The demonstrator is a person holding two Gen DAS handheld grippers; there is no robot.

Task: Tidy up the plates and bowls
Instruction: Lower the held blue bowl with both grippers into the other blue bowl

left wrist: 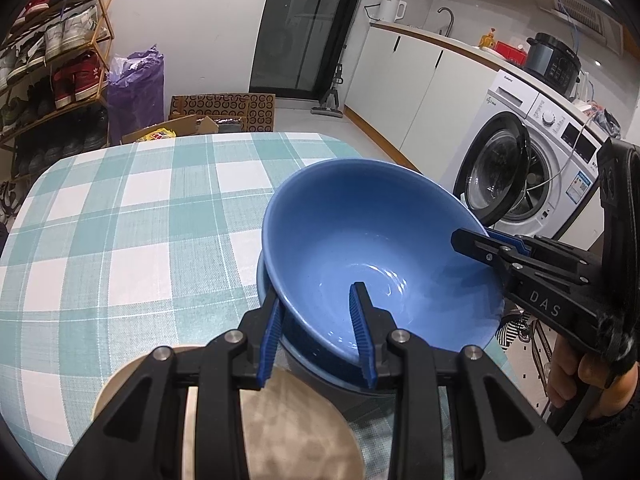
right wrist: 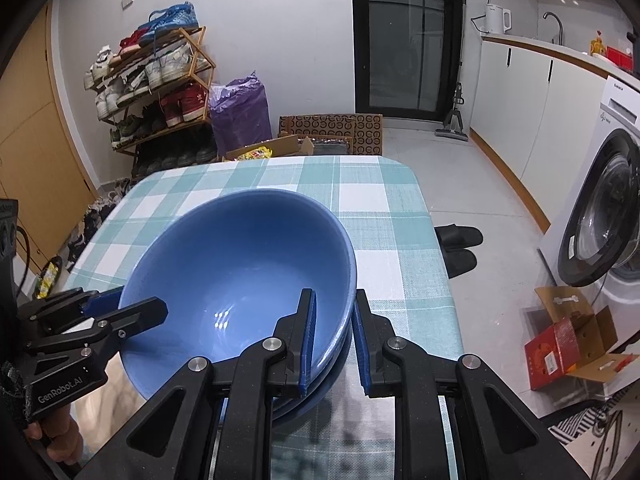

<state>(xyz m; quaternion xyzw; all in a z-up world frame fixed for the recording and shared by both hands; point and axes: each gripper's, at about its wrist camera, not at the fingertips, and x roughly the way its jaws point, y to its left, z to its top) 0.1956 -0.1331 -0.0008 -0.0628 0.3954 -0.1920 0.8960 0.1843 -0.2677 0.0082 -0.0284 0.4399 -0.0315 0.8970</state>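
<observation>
Legible markings: "DAS" in pale capitals on the black body of the right hand-held gripper (left wrist: 476, 246), seen from the left wrist view. "GenRobot.AI" in pale lettering on the black body of the left hand-held gripper (right wrist: 120, 312), seen from the right wrist view. The washing machine (left wrist: 532, 160) carries a small brand word on its top left panel and a label on its front, both too small to read. No other text readable
</observation>
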